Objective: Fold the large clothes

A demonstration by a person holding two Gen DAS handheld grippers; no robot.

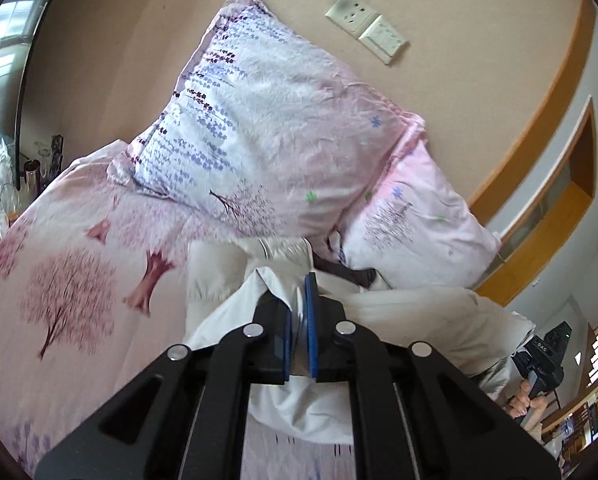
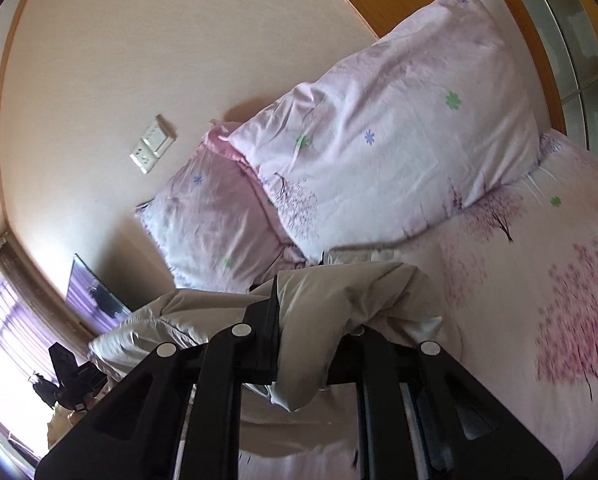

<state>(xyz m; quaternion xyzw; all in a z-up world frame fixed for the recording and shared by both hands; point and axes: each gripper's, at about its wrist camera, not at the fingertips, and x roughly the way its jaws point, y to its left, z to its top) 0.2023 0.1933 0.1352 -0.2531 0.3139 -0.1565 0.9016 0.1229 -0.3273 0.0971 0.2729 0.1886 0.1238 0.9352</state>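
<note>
A beige wall [image 1: 119,40] with a socket plate [image 1: 349,12] backed the bed [image 1: 59,280], whose pink tree-print sheet bore two pillows [image 1: 267,140]. No writing was legible. The left gripper [image 1: 299,304] and right gripper [image 2: 299,300] each pinched the cream garment [image 1: 419,312] above the sheet.

Faint white lettering, perhaps "SAS", on the right gripper [image 1: 545,354].

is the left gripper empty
No, the left gripper is shut on a fold of the white garment, held above the bed.
</note>
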